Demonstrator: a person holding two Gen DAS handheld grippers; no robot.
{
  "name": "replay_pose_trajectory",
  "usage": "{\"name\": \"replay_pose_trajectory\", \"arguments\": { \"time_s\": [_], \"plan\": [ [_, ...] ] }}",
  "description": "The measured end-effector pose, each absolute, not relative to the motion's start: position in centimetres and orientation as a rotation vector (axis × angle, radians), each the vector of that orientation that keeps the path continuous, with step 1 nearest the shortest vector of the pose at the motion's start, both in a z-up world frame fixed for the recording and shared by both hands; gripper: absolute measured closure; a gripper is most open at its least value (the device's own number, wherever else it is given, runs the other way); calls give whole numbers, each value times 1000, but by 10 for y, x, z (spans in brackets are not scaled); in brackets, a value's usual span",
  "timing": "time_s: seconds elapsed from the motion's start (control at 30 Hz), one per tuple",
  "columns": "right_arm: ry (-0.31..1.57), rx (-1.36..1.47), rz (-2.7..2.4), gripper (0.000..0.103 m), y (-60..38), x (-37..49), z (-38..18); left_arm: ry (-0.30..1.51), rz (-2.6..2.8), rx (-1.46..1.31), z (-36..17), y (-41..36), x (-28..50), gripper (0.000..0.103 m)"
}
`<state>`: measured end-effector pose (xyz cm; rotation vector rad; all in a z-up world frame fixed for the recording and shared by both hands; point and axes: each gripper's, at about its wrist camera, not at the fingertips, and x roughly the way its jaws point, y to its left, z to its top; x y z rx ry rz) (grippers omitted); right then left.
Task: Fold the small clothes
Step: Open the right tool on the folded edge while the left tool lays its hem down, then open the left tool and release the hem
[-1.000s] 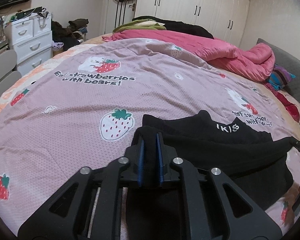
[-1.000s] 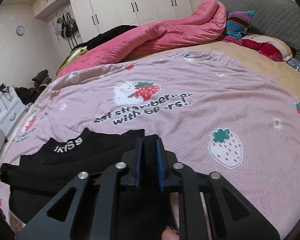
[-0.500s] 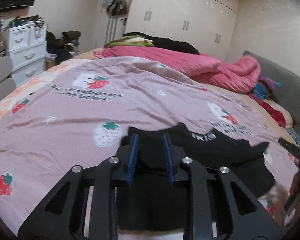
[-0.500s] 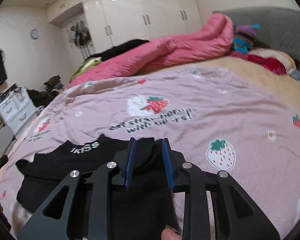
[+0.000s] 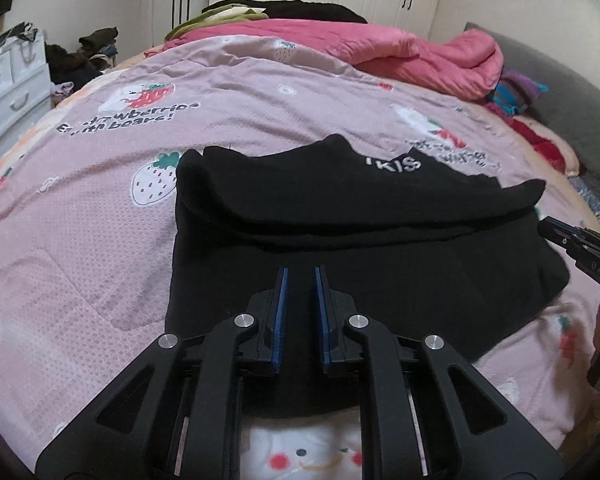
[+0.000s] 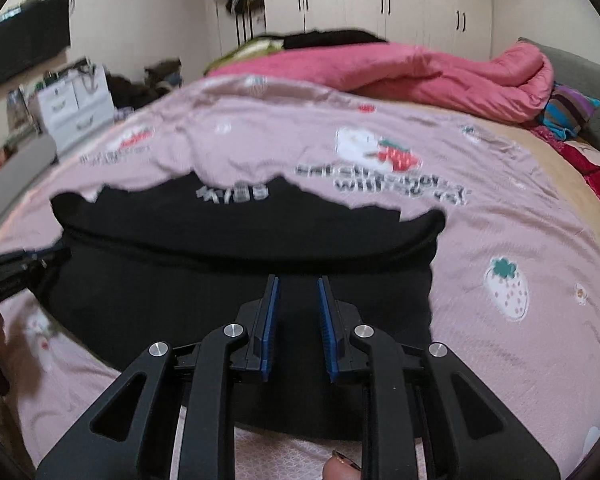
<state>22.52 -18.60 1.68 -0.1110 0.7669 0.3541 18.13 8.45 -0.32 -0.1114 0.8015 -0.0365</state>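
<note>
Blue-padded, the left tool hangs with jaws parted and empty, and the right tool likewise, wider apart. Both hover over the near hem of the black top, which lies on the pink bed cover, long axis crosswise to both tools. Its far edge seems already folded over, though the right view is blurred. Each tool sits near its own end.

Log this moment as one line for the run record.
left gripper: open, empty | right gripper: open, empty | black garment: folded, flat on strawberry bedspread | phase: fold released
</note>
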Motion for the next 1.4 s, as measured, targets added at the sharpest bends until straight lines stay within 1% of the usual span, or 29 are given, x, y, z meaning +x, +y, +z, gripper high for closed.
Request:
{"name": "replay_pose_trajectory", "arguments": {
  "time_s": [0.13,0.27,0.5,0.7,1.03,1.27,1.3,1.33,1.37,1.4],
  "plan": [
    [832,-168,303,84,-179,242,-3,810,-26,-101,-7,85,190,96],
    [865,-151,285,85,-178,259,-16,829,-5,-93,-11,86,205,96],
    [842,-141,281,85,-173,283,-16,832,14,-111,-13,90,230,96],
    [837,-54,290,85,-184,304,-14,833,24,-128,-12,100,244,96],
    [787,-27,236,85,-194,333,-7,796,76,-215,-4,134,257,95],
    [788,65,164,84,-226,341,-4,770,98,-283,-1,156,260,83],
    [790,74,157,83,-231,341,-4,769,103,-290,-2,158,260,77],
    [797,83,152,77,-235,342,-4,770,111,-302,-2,162,259,70],
    [812,91,159,72,-239,344,-5,773,110,-314,-3,164,259,66],
    [827,93,163,62,-242,346,-7,778,104,-326,-4,166,259,63]
  ]
}}
